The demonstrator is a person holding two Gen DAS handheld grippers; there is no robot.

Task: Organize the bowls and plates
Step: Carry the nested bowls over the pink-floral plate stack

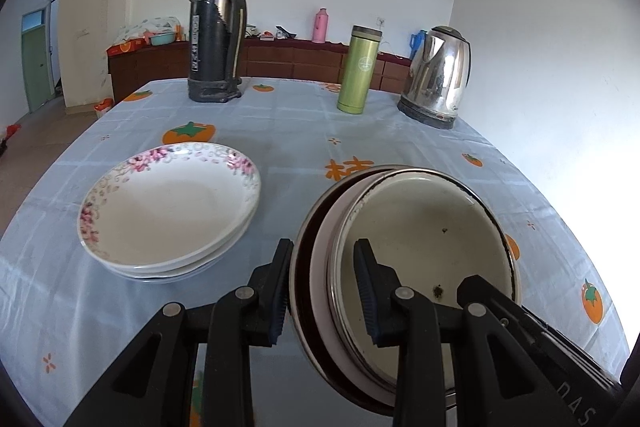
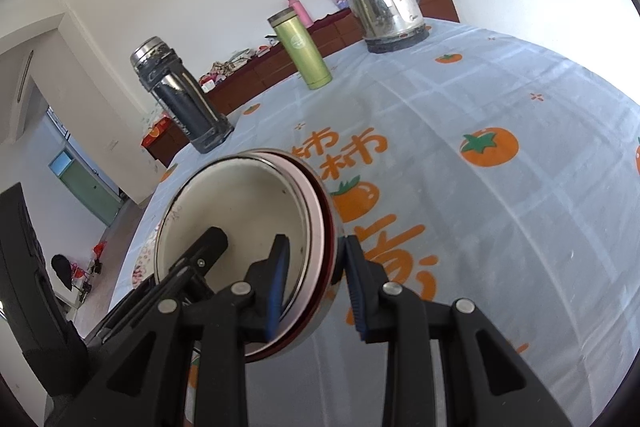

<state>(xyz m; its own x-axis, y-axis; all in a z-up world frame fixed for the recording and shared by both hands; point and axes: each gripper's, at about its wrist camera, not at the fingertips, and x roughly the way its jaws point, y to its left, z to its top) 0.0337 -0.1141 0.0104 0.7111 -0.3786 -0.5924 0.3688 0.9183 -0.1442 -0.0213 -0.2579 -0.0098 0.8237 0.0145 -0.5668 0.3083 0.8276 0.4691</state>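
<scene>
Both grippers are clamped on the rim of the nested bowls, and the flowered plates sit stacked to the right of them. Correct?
Not quite: in the left wrist view the flowered plates sit to the left of the nested bowls. The left gripper and right gripper do clamp the rim.

Left gripper (image 1: 324, 291) clamps rim of nested bowls (image 1: 424, 227); stacked floral plates (image 1: 168, 207) beside, on tablecloth (image 1: 300, 131).

Tablecloth (image 1: 280, 131) pale blue, faint white check, orange persimmons with green tops, orange characters. Stacked plates (image 1: 168, 211) at left white, pink floral rim with grey scrolls. Nested bowls (image 1: 424, 227): cream inside, dark chips, pink and dark red rims, steel outer. Far: flask (image 1: 218, 27) black and silver, tumbler (image 1: 358, 69) lime green, kettle (image 1: 438, 75) shiny steel with black base. Grippers black, blue pads (image 1: 280, 311).
</scene>
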